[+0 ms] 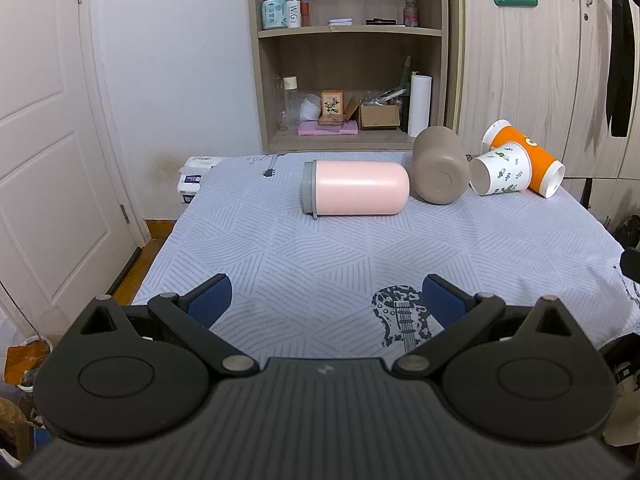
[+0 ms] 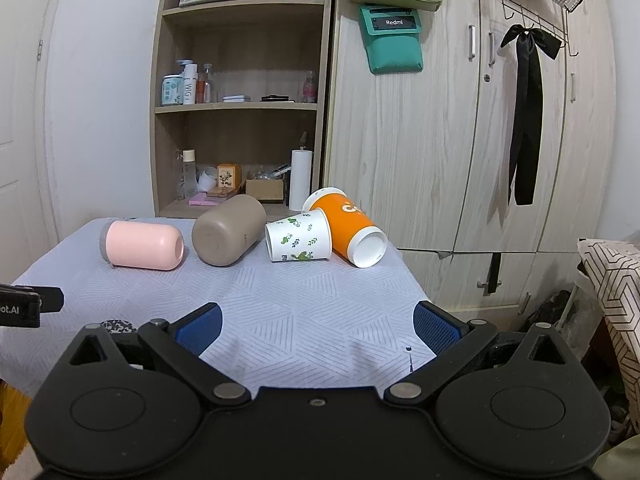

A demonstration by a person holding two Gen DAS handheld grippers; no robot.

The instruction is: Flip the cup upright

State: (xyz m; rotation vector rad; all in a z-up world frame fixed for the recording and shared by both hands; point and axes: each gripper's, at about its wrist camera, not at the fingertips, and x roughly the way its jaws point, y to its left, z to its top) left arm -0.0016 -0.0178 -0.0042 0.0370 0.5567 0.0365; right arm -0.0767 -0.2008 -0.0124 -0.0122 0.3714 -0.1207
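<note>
Several cups lie on their sides along the far edge of the table. From left to right they are a pink cup (image 1: 356, 188) (image 2: 142, 245), a taupe cup (image 1: 440, 170) (image 2: 228, 236), a white paper cup with green leaves (image 1: 502, 169) (image 2: 300, 240) and an orange paper cup (image 1: 528, 158) (image 2: 348, 226). The leaf cup leans against the orange one. My left gripper (image 1: 326, 300) is open and empty over the near part of the table. My right gripper (image 2: 318, 326) is open and empty near the table's right front.
The table wears a light blue patterned cloth (image 1: 320, 248) (image 2: 280, 292) with a guitar print. A wooden shelf (image 1: 348, 60) with bottles and boxes stands behind it, and wardrobe doors (image 2: 460, 140) are to the right. A white door (image 1: 44, 140) is at left. The left gripper's edge (image 2: 24, 304) shows in the right wrist view.
</note>
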